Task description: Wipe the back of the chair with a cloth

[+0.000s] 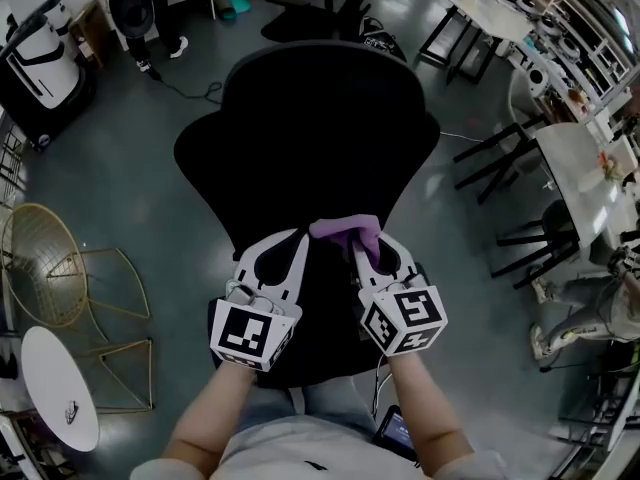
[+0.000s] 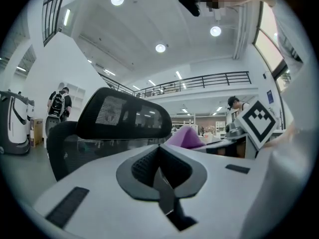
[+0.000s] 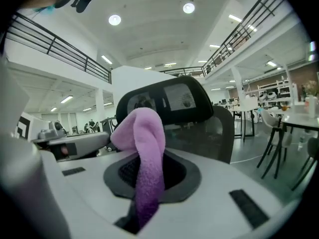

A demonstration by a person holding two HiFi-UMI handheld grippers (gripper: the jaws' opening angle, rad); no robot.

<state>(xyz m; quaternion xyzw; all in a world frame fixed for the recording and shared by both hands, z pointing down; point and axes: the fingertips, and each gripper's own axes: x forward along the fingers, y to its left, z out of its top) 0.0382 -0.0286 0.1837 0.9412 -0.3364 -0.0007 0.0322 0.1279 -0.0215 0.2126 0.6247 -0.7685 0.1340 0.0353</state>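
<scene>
head view: a black office chair point(image 1: 310, 128) stands directly ahead of the person, its backrest and headrest facing the camera. both grippers are held side by side against the upper rear of the chair, close together but not touching. left gripper point(image 1: 296, 236): in the left gripper view its jaws are pressed together with nothing between them; the tips point at the mesh back below the headrest. right gripper point(image 1: 368, 246): jaws clamped on a purple cloth point(image 1: 346, 230). in the right gripper view the cloth runs up out of the closed jaws and folds over in a loop above them, in front of the chair's headrest. in the head view the cloth is bunched at the right gripper's tips, lying on the dark back of the chair, just beside the left gripper's tips. whether the cloth is pressed to the surface cannot be confirmed. surroundings: grey floor point(image 1: 110, 138), a gold wire chair point(image 1: 45, 263) and a round white table point(image 1: 55, 388) at lower left, well apart from the office chair.
</scene>
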